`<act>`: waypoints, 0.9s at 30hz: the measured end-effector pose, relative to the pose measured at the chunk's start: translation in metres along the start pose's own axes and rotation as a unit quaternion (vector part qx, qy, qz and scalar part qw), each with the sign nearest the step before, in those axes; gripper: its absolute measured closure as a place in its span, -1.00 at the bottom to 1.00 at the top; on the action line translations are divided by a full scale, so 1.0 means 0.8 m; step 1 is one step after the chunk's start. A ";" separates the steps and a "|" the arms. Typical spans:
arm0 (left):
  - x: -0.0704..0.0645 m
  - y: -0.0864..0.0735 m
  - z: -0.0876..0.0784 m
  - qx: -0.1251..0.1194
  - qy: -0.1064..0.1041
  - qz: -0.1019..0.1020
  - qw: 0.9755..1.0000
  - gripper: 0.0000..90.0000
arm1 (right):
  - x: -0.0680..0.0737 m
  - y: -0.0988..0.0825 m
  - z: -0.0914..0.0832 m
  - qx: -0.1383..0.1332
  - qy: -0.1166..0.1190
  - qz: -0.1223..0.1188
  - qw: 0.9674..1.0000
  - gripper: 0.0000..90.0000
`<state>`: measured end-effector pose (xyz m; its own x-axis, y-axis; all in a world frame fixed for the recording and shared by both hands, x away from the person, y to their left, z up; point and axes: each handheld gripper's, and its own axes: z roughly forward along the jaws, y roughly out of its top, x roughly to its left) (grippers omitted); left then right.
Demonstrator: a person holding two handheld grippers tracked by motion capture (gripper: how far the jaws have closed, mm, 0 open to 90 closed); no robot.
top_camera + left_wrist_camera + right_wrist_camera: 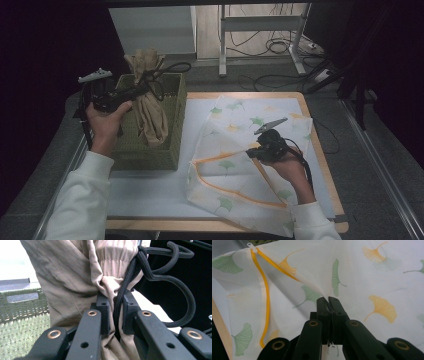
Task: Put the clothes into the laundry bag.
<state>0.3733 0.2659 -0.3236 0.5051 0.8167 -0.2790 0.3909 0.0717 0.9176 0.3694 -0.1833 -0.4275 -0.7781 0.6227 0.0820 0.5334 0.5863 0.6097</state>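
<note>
Pinching tan bag (75, 277), left claw (115, 312); right claw (329, 305) clamps cloth (367, 272).

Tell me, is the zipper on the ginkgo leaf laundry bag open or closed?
Open. The laundry bag's orange zipper tracks run apart, gaping, with the slider at one end, while the right claw lifts the fabric.

White sleeves (82, 200) are worn on both forearms. Each gripper (252, 153) is made of black plastic, with brass-ringed screw holes (313, 323) in the jaw arms (a grey three-cornered plate (270, 125) on top) and a black cable (305, 167) trailing.
</note>
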 end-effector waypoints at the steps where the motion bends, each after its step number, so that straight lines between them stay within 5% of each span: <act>1: -0.001 0.000 0.000 -0.001 -0.001 0.000 1.000 0.77 | 0.000 0.000 -0.001 0.000 0.000 0.000 1.000 0.92; 27: -0.043 0.004 -0.001 -0.010 -0.058 0.015 0.998 0.77 | -0.001 0.000 -0.001 -0.001 -0.002 0.001 1.000 0.92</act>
<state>0.3565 0.2386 -0.3109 0.6019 0.7473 -0.2816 0.3591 0.0617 0.9313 0.3698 -0.1842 -0.4272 -0.7760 0.6256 0.0805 0.5341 0.5838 0.6115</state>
